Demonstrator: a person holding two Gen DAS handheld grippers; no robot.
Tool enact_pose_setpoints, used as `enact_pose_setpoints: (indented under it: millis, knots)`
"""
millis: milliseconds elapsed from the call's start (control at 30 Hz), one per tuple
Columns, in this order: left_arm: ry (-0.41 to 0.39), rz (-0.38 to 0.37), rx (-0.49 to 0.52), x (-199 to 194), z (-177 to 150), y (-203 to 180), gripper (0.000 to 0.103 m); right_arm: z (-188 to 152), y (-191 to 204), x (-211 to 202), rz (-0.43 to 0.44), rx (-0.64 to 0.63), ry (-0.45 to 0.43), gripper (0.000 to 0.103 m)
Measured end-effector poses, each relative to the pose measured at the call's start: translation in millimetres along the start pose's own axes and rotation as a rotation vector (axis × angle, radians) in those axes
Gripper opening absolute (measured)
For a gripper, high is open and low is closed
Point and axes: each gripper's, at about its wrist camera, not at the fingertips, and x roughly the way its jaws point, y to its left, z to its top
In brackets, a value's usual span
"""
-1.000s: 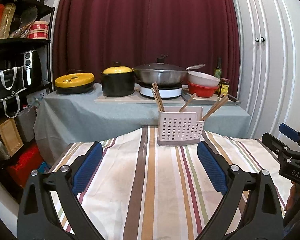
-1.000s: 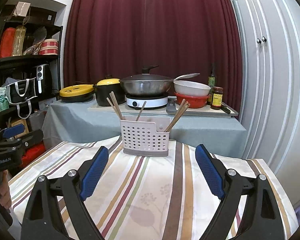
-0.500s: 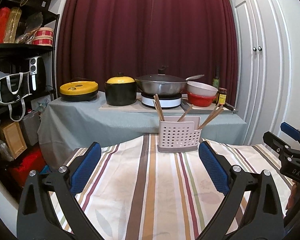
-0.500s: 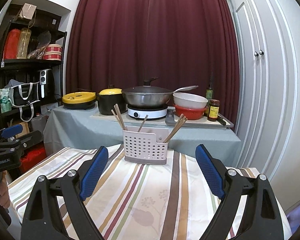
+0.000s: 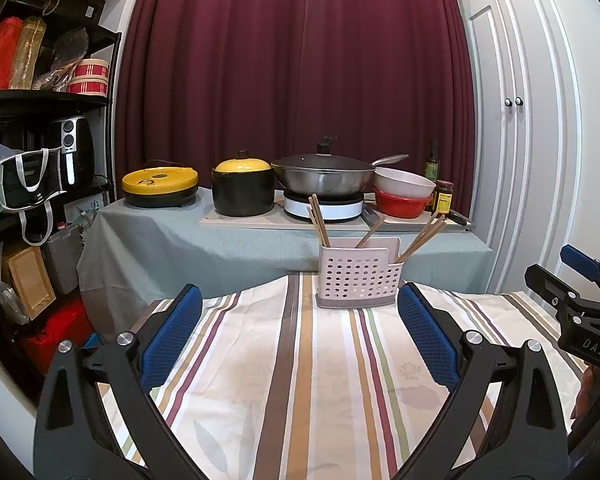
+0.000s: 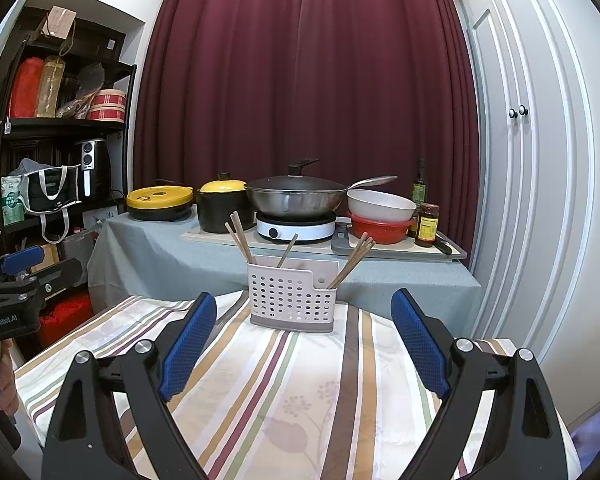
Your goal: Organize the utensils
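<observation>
Left gripper [image 5: 300, 332] marked "GenRobot.AI", right gripper [image 6: 304, 332] marked "DAS": both spread wide, empty; perforated pale plastic utensil caddy [image 5: 359, 280] with wooden chopsticks [image 5: 319, 220] dead ahead.

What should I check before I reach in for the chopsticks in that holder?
1. Left hand-held gripper open and empty: ok.
2. Right hand-held gripper open and empty: ok.
3. Holder upright on the striped tablecloth: ok.
4. Chopsticks stick out above the rim, graspable: ok.
5. Cloth between grippers and holder free of obstacles: ok.
6. Holder weighted against tipping: cannot tell.
</observation>
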Motion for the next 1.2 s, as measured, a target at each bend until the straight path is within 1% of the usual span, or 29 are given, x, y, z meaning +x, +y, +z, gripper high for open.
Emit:
enact_pose_setpoints:
  millis: [600, 900, 1033, 1200]
  knots:
    - [0.000, 0.004, 0.004, -0.6, 1.1, 2.8, 0.096, -0.5, 1.6, -0.7, 0.002, 0.000, 0.005, 0.086]
    - [0.003, 0.006, 0.006, 2.3, -0.5, 6.2, 0.098, -1.0, 2.5, -0.5, 0.002, 0.000, 0.006, 0.086]
    - [-0.008, 0.007, -0.002, 1.2, -0.8, 7.0, 0.099, -2.6, 3.9, 0.3, 0.004, -0.003, 0.009, 0.086]
    - [-0.020, -0.004, 0.012, -0.1, -1.2, 5.3, 0.099, -2.8, 4.3, 2.3, 0.007, -0.009, 0.012, 0.086]
